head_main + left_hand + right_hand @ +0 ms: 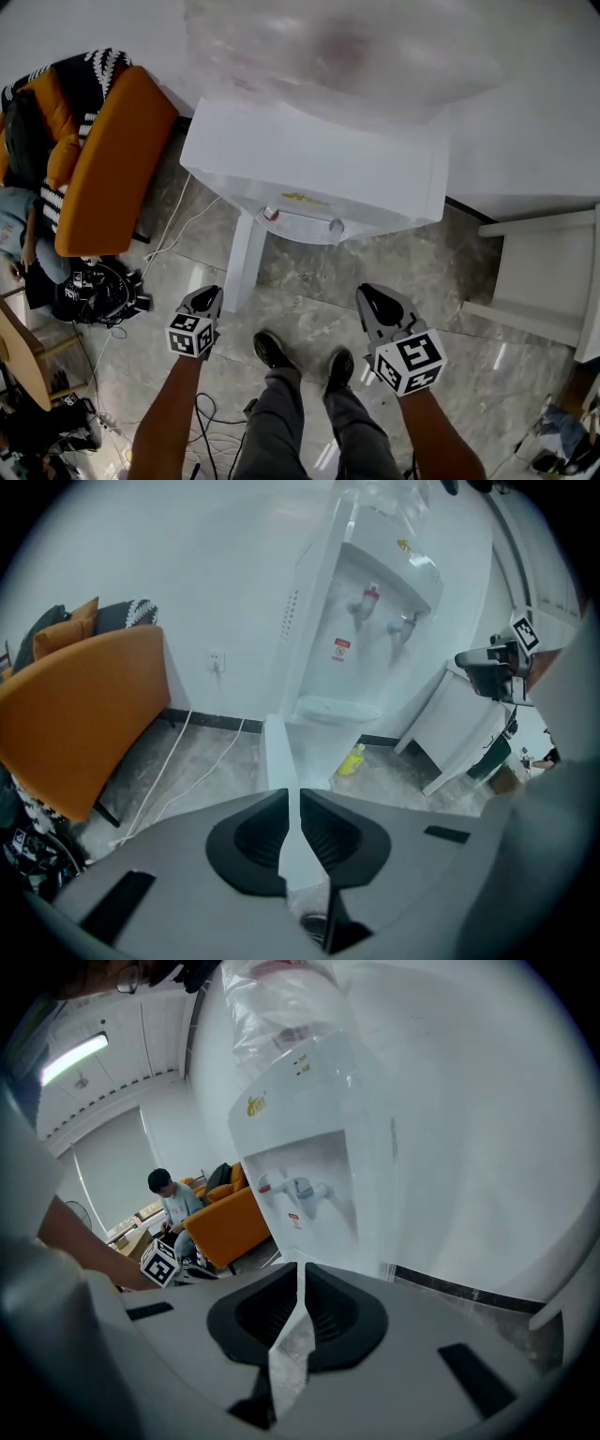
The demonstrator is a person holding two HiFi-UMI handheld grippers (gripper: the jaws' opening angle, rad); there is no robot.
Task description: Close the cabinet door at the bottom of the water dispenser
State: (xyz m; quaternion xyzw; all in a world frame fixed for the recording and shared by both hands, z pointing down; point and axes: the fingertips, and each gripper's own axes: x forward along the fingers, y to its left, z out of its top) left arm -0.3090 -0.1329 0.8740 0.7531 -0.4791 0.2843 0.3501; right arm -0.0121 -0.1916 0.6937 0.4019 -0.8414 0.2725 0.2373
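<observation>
The white water dispenser (pixel 314 178) stands against the wall with a plastic-wrapped bottle on top. Its bottom cabinet door (pixel 242 264) is swung open and sticks out toward me on the left side. My left gripper (pixel 208 294) hovers just short of the door's outer edge, jaws shut and empty. In the left gripper view the door (pixel 276 752) shows edge-on straight ahead of the left gripper (pixel 292 795). My right gripper (pixel 373 294) hangs in front of the dispenser's right half, shut on nothing. In the right gripper view the right gripper (pixel 300 1271) faces the dispenser (pixel 305 1162).
An orange sofa (pixel 108 159) sits to the left, with a person (pixel 175 1206) on it. White cables (pixel 173 234) and a black bag (pixel 94 291) lie on the floor at left. A white cabinet (pixel 548 281) stands right. A yellow bottle (pixel 352 759) lies by the dispenser's base. My shoes (pixel 274 352) are below.
</observation>
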